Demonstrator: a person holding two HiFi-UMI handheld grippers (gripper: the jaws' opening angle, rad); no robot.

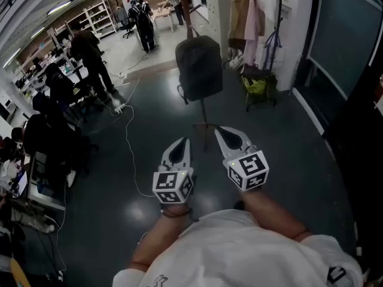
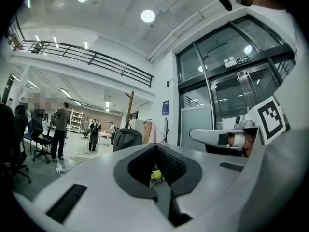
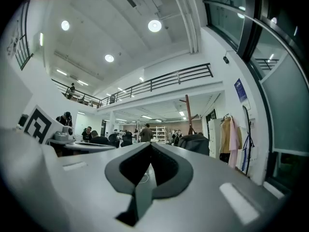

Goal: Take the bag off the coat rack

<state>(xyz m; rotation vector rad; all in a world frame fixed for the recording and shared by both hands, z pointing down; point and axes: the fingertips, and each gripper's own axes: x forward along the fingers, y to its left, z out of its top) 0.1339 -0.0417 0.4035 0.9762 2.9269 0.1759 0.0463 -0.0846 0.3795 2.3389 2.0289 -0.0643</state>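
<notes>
Dark glossy floor (image 1: 287, 160) beneath us, grey bag (image 1: 199, 67) hanging on the coat rack (image 1: 203, 113) at our 12 o'clock, well apart from us, our left hand-held gripper (image 1: 185, 141) and right hand-held gripper (image 1: 217, 130) side by side, both clenched on nothing, pointing toward it

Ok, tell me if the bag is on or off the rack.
On. The bag hangs upright high on the rack, whose pole shows bare beneath it.

No legible text anywhere. Blue wall sign (image 2: 165, 108): print too small to read. Placard (image 2: 236, 60) above glass door (image 2: 227, 105): unreadable. Marker cube (image 1: 173, 186) on left claw (image 1: 183, 143): black-and-white square patterns only.
</notes>
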